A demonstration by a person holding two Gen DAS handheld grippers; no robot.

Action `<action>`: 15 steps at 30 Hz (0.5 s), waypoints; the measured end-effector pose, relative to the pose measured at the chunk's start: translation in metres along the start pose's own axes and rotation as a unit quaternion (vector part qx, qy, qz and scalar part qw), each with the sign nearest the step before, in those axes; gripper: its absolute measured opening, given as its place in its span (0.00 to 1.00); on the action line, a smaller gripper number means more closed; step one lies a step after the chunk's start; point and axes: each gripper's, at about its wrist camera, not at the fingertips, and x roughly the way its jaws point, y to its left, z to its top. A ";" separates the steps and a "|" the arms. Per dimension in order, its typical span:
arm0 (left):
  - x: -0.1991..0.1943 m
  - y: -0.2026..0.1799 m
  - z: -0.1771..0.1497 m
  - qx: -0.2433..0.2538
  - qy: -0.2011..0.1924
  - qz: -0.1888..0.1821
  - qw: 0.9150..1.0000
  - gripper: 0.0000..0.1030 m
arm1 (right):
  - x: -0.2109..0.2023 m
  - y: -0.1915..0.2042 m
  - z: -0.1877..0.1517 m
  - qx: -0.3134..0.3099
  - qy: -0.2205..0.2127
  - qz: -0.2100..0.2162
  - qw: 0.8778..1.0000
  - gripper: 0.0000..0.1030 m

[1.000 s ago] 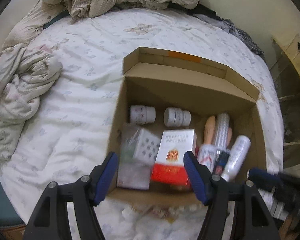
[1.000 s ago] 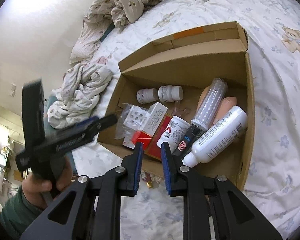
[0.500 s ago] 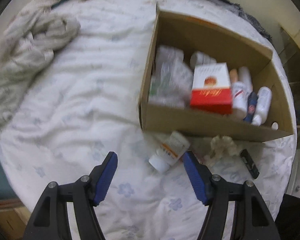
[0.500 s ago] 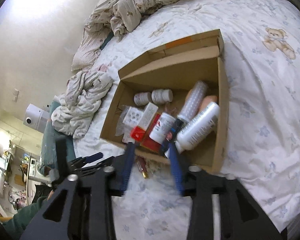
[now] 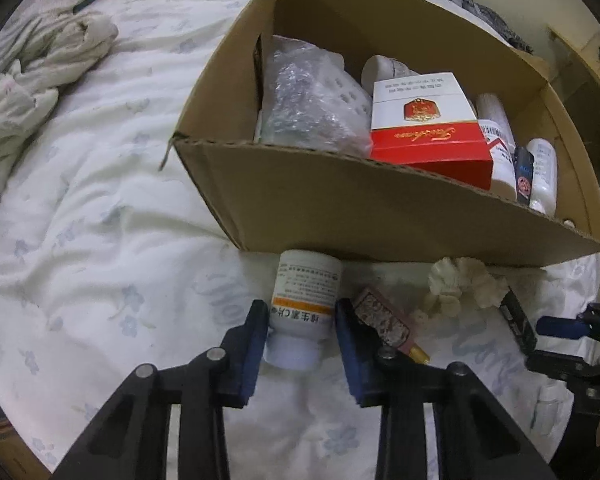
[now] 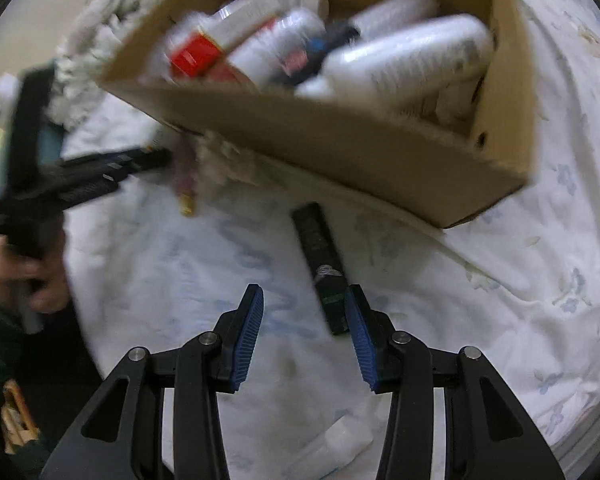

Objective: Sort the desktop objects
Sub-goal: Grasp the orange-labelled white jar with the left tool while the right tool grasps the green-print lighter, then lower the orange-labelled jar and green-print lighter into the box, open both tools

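Observation:
A cardboard box (image 5: 380, 208) sits on the bed and holds a red-and-white carton (image 5: 428, 128), a plastic bag and several bottles. My left gripper (image 5: 302, 340) is closed around a white pill bottle (image 5: 304, 304) lying in front of the box, pads on both its sides. A small patterned stick (image 5: 384, 322) and a white scrunchie (image 5: 464, 284) lie to its right. In the right wrist view my right gripper (image 6: 302, 326) is open, low over the sheet; a black tube (image 6: 322, 264) lies by its right finger.
The box (image 6: 340, 140) stands just beyond both grippers. Crumpled bedding (image 5: 32, 80) lies at the far left. A small white bottle (image 6: 346, 438) lies near the bed edge under the right gripper. The right gripper shows at the edge of the left wrist view (image 5: 572, 332).
Both grippers dropped from over the box to the sheet in front of it. The left gripper closed onto the pill bottle. The right gripper opened wide beside the black tube.

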 end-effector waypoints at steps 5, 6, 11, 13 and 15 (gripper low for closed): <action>-0.012 0.002 -0.005 0.003 -0.002 0.006 1.000 0.33 | 0.019 0.005 0.004 -0.022 0.013 -0.044 0.999 0.46; -0.015 0.003 -0.006 0.003 -0.002 0.005 1.000 0.33 | 0.020 0.008 0.005 -0.030 0.011 -0.053 0.998 0.45; -0.047 -0.006 -0.015 0.024 -0.019 -0.005 1.000 0.32 | 0.009 0.013 0.007 -0.033 -0.012 -0.046 0.998 0.20; -0.061 -0.012 -0.017 0.036 -0.030 -0.011 0.999 0.32 | 0.001 0.011 0.008 -0.022 -0.012 -0.006 1.000 0.20; -0.075 -0.018 -0.018 0.046 -0.042 -0.018 0.998 0.32 | -0.008 0.013 0.009 -0.017 -0.020 0.018 0.999 0.20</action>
